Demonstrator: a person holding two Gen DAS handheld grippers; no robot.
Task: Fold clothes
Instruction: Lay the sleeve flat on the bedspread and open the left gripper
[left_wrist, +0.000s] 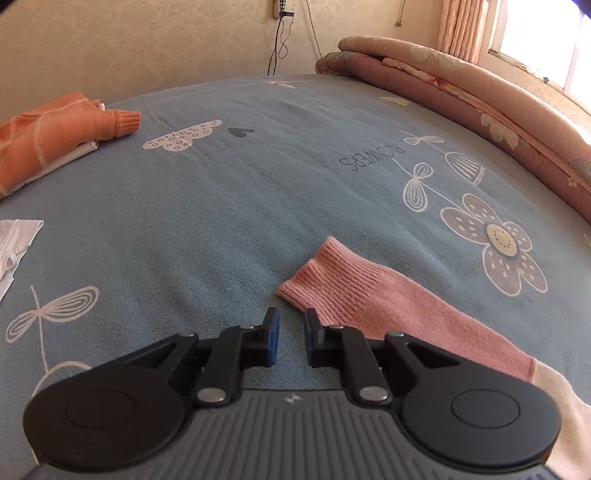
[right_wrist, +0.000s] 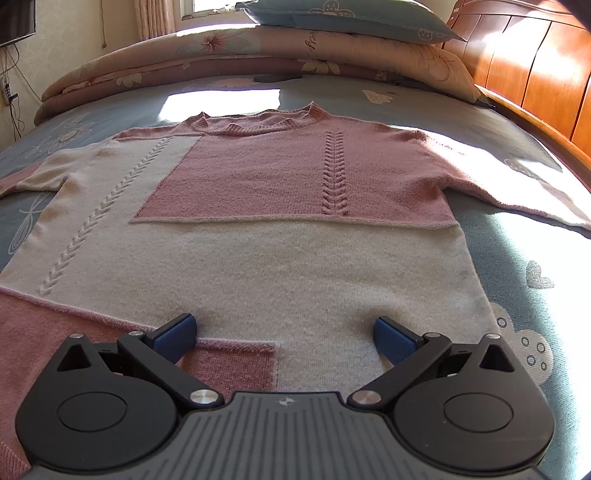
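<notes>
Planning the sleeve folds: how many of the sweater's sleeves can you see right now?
2. The left sleeve lies flat, its pink cuff just ahead of the left gripper. The right sleeve stretches out toward the headboard side; its cuff is out of frame.

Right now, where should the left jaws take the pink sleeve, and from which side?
At the ribbed cuff, the sleeve's free end. It lies flat on the bedsheet just ahead and right of the left gripper, so probably come from above, pinching the cuff's near edge.
</notes>
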